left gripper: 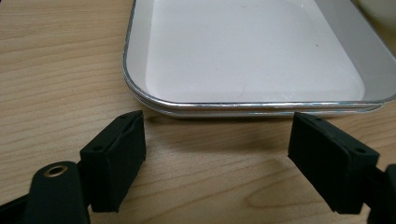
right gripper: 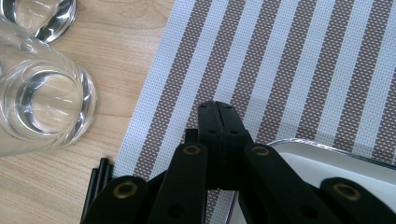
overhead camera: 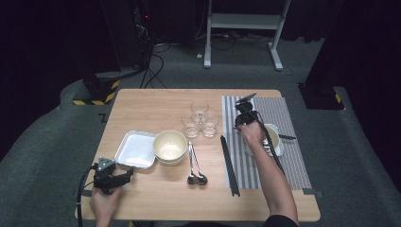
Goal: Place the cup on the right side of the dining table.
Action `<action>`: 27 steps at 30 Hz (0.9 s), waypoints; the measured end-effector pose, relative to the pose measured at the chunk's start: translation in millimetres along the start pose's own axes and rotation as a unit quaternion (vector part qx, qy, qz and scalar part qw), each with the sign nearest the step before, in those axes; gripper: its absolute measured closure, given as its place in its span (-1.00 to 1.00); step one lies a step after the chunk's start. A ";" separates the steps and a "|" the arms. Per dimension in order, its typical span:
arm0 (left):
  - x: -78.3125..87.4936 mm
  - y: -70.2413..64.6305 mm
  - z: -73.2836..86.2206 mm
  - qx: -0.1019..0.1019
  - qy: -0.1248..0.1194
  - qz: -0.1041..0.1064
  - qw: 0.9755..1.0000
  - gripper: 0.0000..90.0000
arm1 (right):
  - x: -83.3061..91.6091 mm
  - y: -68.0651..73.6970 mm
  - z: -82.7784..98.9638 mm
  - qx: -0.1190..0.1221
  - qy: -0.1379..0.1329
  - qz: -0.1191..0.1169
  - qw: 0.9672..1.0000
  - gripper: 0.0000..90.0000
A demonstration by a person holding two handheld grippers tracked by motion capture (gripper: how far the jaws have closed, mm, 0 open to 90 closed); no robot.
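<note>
My left gripper point(overhead camera: 126, 175) rests at the table's front left corner, its jaws wide open and empty. Just ahead of it lies a shallow white square tray point(overhead camera: 136, 149); in the left gripper view the tray's near rim point(left gripper: 243, 105) runs across just beyond the open gripper point(left gripper: 217, 133). My right gripper point(overhead camera: 243, 117) hovers over the striped placemat point(overhead camera: 269, 113), beside a white dish point(overhead camera: 275, 142). In the right gripper view the right gripper point(right gripper: 217, 111) is shut with nothing in it, above the placemat point(right gripper: 289, 60), with the dish's rim point(right gripper: 327, 151) at the lower right.
A cream bowl point(overhead camera: 169, 145) sits right of the tray. Three clear glasses point(overhead camera: 201, 121) cluster mid-table, two of them near in the right gripper view point(right gripper: 44, 100). Two spoons point(overhead camera: 196, 166) and black chopsticks point(overhead camera: 230, 165) lie near the placemat's left edge.
</note>
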State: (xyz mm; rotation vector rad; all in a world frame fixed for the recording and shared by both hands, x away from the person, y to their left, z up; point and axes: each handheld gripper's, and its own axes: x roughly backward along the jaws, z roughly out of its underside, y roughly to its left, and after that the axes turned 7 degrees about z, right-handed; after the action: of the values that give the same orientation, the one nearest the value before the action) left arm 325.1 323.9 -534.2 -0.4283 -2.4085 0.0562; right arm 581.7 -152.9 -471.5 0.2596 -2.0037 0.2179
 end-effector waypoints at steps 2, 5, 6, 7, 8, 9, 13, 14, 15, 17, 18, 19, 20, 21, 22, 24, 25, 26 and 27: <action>0.0 0.1 0.0 0.000 0.000 0.000 1.000 -0.57 | -0.2 0.6 0.4 0.002 0.001 0.000 1.000 1.00; 0.1 0.2 0.0 0.000 0.000 0.000 1.000 -0.57 | -0.3 1.6 0.7 0.002 0.003 -0.001 1.000 1.00; 0.2 0.2 0.0 -0.001 0.001 0.000 1.000 -0.57 | -0.6 1.7 1.1 0.001 0.005 -0.005 1.000 1.00; 0.3 0.3 0.0 -0.002 0.002 0.000 1.000 -0.57 | -0.7 2.5 1.8 -0.001 0.006 -0.007 1.000 1.00; 0.3 0.2 0.0 -0.002 0.002 0.000 1.000 -0.57 | -1.0 2.9 2.2 0.001 0.006 -0.007 1.000 1.00; 0.3 0.2 0.0 -0.002 0.002 0.000 1.000 -0.57 | -1.0 2.9 2.2 0.001 0.006 -0.007 1.000 1.00; 0.2 0.2 -0.1 -0.002 0.002 0.000 1.000 -0.57 | -0.9 4.9 3.2 0.004 0.009 -0.007 1.000 1.00; 0.2 0.2 -0.1 -0.002 0.002 0.000 1.000 -0.57 | -0.9 4.9 3.2 0.004 0.009 -0.007 1.000 1.00; 0.2 0.2 -0.1 -0.002 0.002 0.000 1.000 -0.57 | -0.8 5.4 3.8 0.006 0.009 -0.007 1.000 1.00; 0.2 0.2 -0.1 -0.002 0.002 0.000 1.000 -0.57 | -0.5 6.0 4.2 0.006 0.010 -0.007 1.000 1.00; 0.1 0.1 0.0 -0.002 0.002 0.000 1.000 -0.57 | -0.4 7.0 5.0 0.008 0.010 -0.008 1.000 1.00; 0.0 0.0 0.0 -0.003 0.001 -0.001 1.000 -0.57 | -0.2 7.3 5.4 0.009 0.010 -0.008 1.000 1.00; 0.0 0.0 0.0 -0.003 0.001 -0.001 1.000 -0.57 | -0.1 7.6 5.6 0.009 0.010 -0.008 1.000 1.00; 0.0 0.1 0.0 -0.003 0.001 0.000 1.000 -0.57 | 0.0 7.7 5.7 0.009 0.010 -0.008 1.000 1.00; 0.0 0.1 0.0 -0.003 0.001 0.000 1.000 -0.57 | 0.1 7.8 5.8 0.009 0.010 -0.007 1.000 1.00; 0.2 0.3 0.0 -0.002 0.001 0.000 1.000 -0.57 | 0.3 7.8 5.8 0.009 0.009 -0.007 1.000 0.99; 0.1 0.3 0.0 -0.003 0.001 0.000 1.000 -0.57 | 0.6 7.3 5.8 0.008 0.006 -0.005 1.000 0.99; 0.0 0.1 0.0 -0.003 0.001 0.000 1.000 -0.57 | 0.9 6.5 5.7 0.005 0.004 -0.007 1.000 0.99; 0.0 -0.2 0.0 -0.002 0.002 -0.001 1.000 -0.57 | 1.3 5.1 4.4 0.004 0.003 -0.003 1.000 1.00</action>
State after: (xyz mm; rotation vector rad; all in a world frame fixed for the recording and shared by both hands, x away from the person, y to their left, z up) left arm 325.0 323.6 -534.2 -0.4277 -2.4060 0.0484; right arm 575.9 -149.3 -472.4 0.2704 -1.9965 0.2218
